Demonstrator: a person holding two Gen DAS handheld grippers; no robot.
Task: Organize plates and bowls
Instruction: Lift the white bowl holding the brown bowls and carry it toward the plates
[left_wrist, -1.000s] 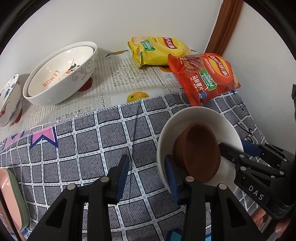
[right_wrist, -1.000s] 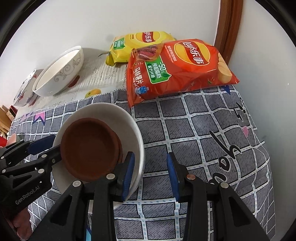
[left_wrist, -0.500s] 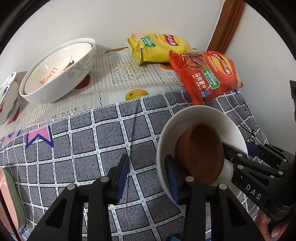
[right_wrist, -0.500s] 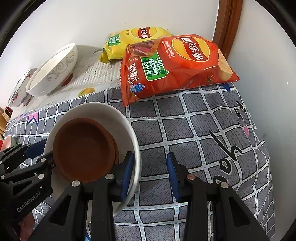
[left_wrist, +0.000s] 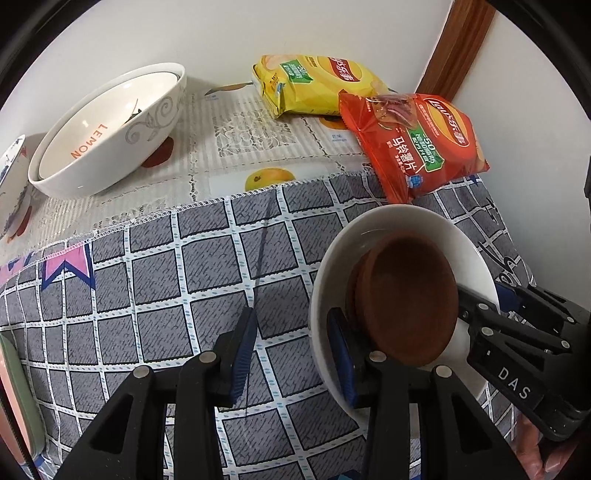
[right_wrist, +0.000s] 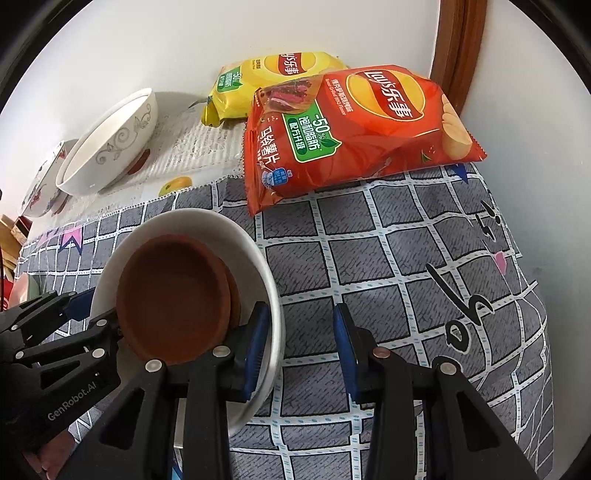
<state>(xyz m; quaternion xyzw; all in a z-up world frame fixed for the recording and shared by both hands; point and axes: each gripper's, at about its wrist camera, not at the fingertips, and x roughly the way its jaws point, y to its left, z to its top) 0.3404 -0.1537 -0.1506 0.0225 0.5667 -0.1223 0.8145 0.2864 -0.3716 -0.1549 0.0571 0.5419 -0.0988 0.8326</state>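
Note:
A white bowl (left_wrist: 373, 236) (right_wrist: 207, 225) holds stacked brown dishes (left_wrist: 406, 295) (right_wrist: 173, 295) above the grey checked cloth. My left gripper (left_wrist: 291, 354) is open; its right finger is inside the bowl's left rim, the left finger outside. My right gripper (right_wrist: 301, 350) is open; its left finger is inside the bowl's right rim, the right finger outside. Each gripper shows in the other's view at the bowl's opposite side. A large white "LEMON" bowl (left_wrist: 107, 129) (right_wrist: 110, 144) with another nested inside stands at the back left.
A yellow chip bag (left_wrist: 317, 85) (right_wrist: 273, 81) and a red chip bag (left_wrist: 413, 144) (right_wrist: 354, 129) lie at the back near the wall corner. A patterned bowl (right_wrist: 44, 181) sits far left. Pink and green plates (left_wrist: 14, 398) stand at the left edge.
Both grippers and the bowl have shifted slightly toward the back of the table; the chip bags look nearer. The jaws stay the same width.

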